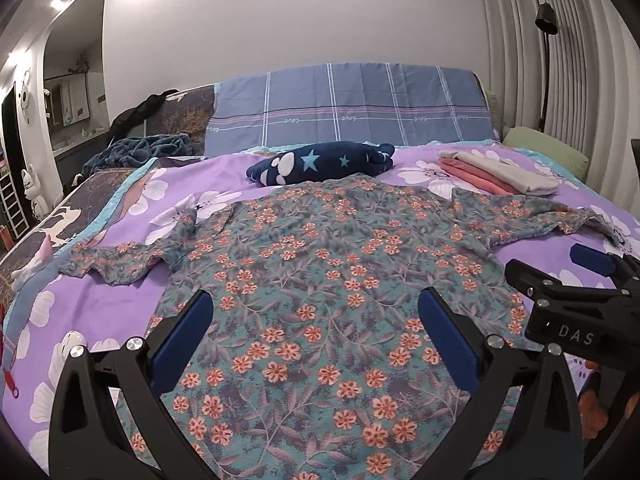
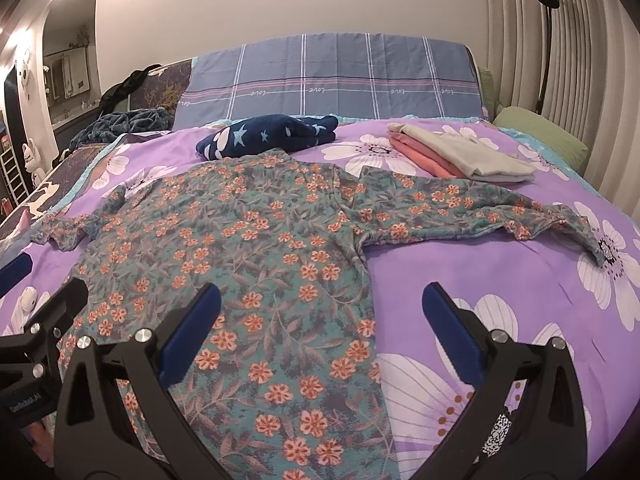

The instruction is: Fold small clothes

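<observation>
A teal shirt with orange flowers (image 1: 320,272) (image 2: 248,248) lies flat on the purple bedspread (image 1: 120,300), both long sleeves spread out sideways. My left gripper (image 1: 316,324) hovers open over the shirt's lower middle, nothing between its blue pads. My right gripper (image 2: 320,320) stands open over the shirt's right hem edge, its left finger above the cloth and its right finger above bare bedspread (image 2: 500,280). In the left wrist view the right gripper (image 1: 568,276) shows at the right edge; in the right wrist view the left gripper (image 2: 36,292) shows at the left edge.
A folded navy star-print garment (image 1: 320,162) (image 2: 268,136) lies just beyond the shirt's collar. A stack of folded pink and beige clothes (image 1: 496,176) (image 2: 456,156) sits at the back right. Behind are a blue plaid headboard cover (image 1: 344,104), a green pillow (image 1: 548,152), and a dark blanket (image 1: 140,152) at left.
</observation>
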Demonstrator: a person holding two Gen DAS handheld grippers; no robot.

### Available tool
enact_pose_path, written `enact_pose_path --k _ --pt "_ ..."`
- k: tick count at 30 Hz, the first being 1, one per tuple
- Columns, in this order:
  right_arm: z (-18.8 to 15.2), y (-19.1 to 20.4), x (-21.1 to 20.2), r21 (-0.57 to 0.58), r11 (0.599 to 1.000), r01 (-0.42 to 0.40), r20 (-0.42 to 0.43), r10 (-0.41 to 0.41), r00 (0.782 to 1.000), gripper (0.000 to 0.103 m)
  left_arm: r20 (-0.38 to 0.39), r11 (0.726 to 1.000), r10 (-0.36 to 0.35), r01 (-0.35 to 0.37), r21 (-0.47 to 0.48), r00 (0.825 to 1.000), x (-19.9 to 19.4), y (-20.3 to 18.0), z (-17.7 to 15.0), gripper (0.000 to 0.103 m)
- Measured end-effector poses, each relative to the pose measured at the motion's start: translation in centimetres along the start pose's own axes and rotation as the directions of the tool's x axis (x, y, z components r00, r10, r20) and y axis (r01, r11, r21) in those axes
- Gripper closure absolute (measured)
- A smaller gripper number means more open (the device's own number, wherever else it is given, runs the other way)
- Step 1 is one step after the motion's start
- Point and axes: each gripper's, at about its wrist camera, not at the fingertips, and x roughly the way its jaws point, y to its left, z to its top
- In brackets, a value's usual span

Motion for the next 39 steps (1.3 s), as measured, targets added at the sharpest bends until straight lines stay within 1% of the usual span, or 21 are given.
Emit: enact_pose_path --k 4,11,14,16,18,20,22,26,31,39 --pt "0.0 -0.1 0.1 0.002 1.000 -0.001 -0.001 0.001 1.000 0.002 -0.009 1.000 -0.015 0.015 -0.005 1.000 0.2 0.0 -0.1 0.001" --pt "0.0 0.4 0.2 -0.016 1.000 -0.013 -0.001 0.013 1.000 0.002 -0.014 1.000 -0.011 0.012 0.003 1.000 0.3 -0.2 -0.1 0.001" --pt "-0.1 0.6 -0.1 -0.030 0.999 -0.026 0.013 0.027 1.000 0.002 -0.018 1.000 -0.010 0.010 0.006 1.000 0.4 -0.3 -0.1 0.001" --pt "-0.1 0.7 -0.5 -0.042 0.999 -0.028 0.045 0.030 0.999 0.002 -0.024 1.000 -0.007 0.008 0.010 1.000 0.5 -0.3 -0.1 0.001" --pt "-0.2 0.9 -0.6 -0.056 0.998 -0.029 0.059 0.032 0.998 0.002 -0.028 1.000 -0.007 0.007 0.013 1.000 0.6 -0.3 -0.1 0.001" --pt "-0.2 1.2 -0.6 -0.064 0.997 -0.044 0.062 0.048 0.997 0.002 -0.027 1.000 -0.007 0.007 0.017 1.000 0.6 -0.4 0.0 0.001" --pt "-0.2 1.4 -0.5 -0.066 0.996 -0.064 0.060 0.068 0.996 0.002 -0.027 1.000 -0.004 0.004 0.023 1.000 0.7 -0.5 -0.1 0.001" --pt "-0.3 1.4 -0.1 -0.069 0.995 -0.077 0.052 0.080 0.995 0.002 -0.032 1.000 -0.003 0.004 0.019 0.999 1.0 -0.3 -0.2 0.001" --pt "-0.3 0.7 0.3 -0.024 0.996 -0.085 0.043 0.086 0.995 0.002 -0.035 1.000 -0.001 0.002 0.013 0.999 1.2 0.0 -0.2 0.001" --pt "-0.5 0.4 1.5 -0.003 0.997 -0.078 -0.024 0.078 0.997 0.002 -0.055 1.000 -0.009 0.009 -0.002 0.998 1.7 0.3 -0.5 0.001"
